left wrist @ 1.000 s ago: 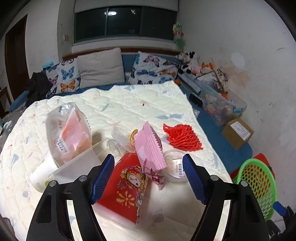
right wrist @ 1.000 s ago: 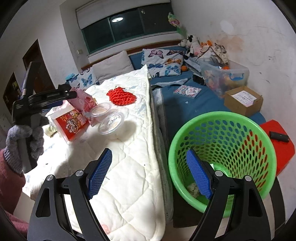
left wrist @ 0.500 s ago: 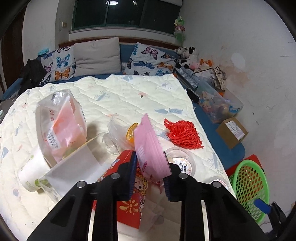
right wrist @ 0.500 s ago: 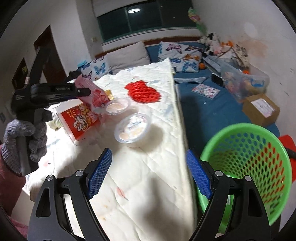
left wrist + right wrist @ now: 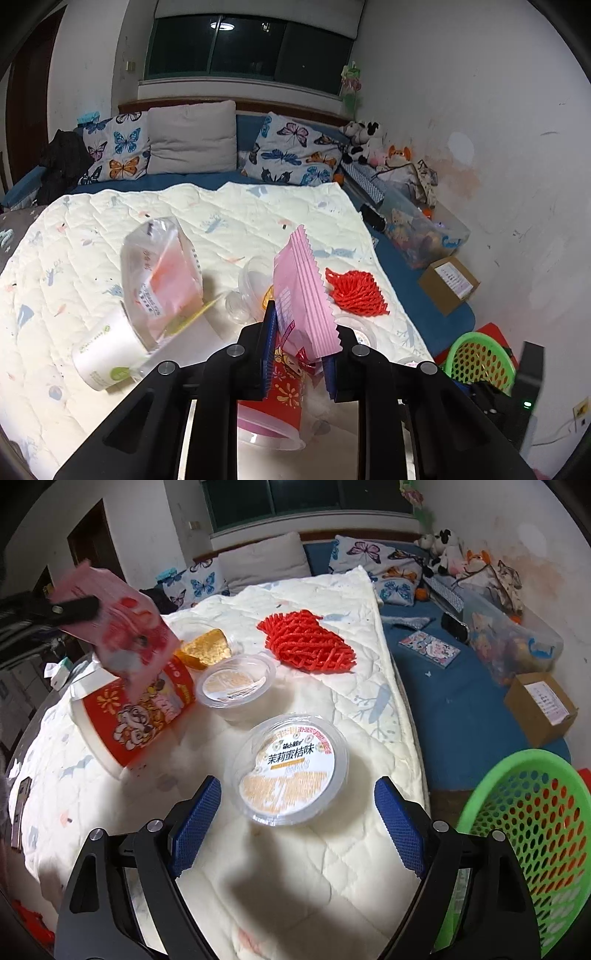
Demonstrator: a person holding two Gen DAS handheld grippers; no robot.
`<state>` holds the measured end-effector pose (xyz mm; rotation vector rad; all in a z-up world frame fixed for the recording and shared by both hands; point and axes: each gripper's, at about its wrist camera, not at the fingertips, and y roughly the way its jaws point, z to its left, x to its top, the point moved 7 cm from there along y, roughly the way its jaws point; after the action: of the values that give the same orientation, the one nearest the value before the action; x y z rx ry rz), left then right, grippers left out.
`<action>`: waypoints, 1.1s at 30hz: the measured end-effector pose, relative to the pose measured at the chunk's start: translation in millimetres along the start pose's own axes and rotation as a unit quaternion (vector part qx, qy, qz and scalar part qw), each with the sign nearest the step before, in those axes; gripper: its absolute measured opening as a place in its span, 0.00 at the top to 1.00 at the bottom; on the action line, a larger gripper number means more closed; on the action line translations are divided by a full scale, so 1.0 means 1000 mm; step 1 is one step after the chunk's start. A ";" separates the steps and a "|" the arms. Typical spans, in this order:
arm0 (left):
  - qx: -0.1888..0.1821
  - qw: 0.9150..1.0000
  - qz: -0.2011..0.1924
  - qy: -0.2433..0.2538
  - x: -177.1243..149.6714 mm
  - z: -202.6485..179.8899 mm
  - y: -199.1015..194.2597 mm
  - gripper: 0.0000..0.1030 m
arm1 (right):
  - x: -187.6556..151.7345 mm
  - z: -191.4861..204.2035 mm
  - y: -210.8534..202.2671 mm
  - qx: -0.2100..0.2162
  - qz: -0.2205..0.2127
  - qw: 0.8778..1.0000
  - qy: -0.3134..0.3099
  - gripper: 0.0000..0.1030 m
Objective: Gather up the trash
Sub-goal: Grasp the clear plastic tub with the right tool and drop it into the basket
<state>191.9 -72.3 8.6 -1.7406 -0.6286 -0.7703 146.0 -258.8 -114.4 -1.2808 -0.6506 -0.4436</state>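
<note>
While the pink wrapper was clamped by the left hand-held gripper, the right hand-held gripper, gaping, was best centred over the lidded cup.

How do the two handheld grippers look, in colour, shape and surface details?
Both grippers look alike. The left gripper and the right gripper each have a black plastic frame with two angular arms, joined by round silver pivot bolts. Each arm ends in a flat rectangular blue pad with a fine cross-hatched grip texture. No cables or printed markings show on them, and no hand or sleeve is clearly visible.
</note>
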 end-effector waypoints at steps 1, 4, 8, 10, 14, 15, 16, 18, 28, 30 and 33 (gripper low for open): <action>-0.001 1.000 -0.003 0.000 0.001 0.000 -0.003 0.80 | 0.001 0.001 0.002 0.000 0.002 1.000 -0.002 0.18; -0.003 1.000 -0.009 0.003 0.003 -0.001 -0.009 0.80 | 0.004 0.004 0.007 -0.003 0.004 1.000 -0.010 0.22; -0.004 1.000 -0.009 0.009 0.001 -0.001 -0.012 0.80 | 0.004 0.006 0.012 0.000 0.010 1.000 -0.013 0.37; -0.005 1.000 -0.007 0.009 0.000 -0.001 -0.013 0.80 | 0.004 0.007 0.011 0.001 0.009 1.000 -0.014 0.37; -0.010 1.000 -0.003 0.012 -0.004 -0.007 -0.014 0.80 | 0.003 0.006 0.000 0.003 -0.006 1.000 -0.010 0.37; -0.013 1.000 -0.002 0.015 -0.004 -0.010 -0.014 0.80 | 0.003 0.004 -0.005 0.003 -0.011 1.000 -0.007 0.37; -0.016 1.000 -0.002 0.017 -0.005 -0.014 -0.014 0.80 | 0.003 0.003 -0.009 0.003 -0.014 1.000 -0.005 0.37; -0.022 0.999 -0.002 0.024 -0.006 -0.022 -0.015 0.80 | 0.001 -0.001 -0.020 0.002 -0.021 1.000 0.000 0.37; -0.064 0.996 0.011 0.060 -0.021 -0.081 -0.012 0.80 | -0.022 -0.039 -0.065 -0.038 -0.040 0.998 0.031 0.37; -0.071 0.995 0.014 0.068 -0.024 -0.093 -0.010 0.80 | -0.028 -0.049 -0.071 -0.046 -0.041 0.997 0.039 0.37; -0.080 0.994 0.019 0.078 -0.028 -0.108 -0.008 0.80 | -0.037 -0.066 -0.078 -0.059 -0.040 0.996 0.053 0.37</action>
<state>147.0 -174.4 15.3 -1.8120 -0.4374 -0.9411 82.1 -343.7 -92.0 -1.3370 -0.5945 -0.6196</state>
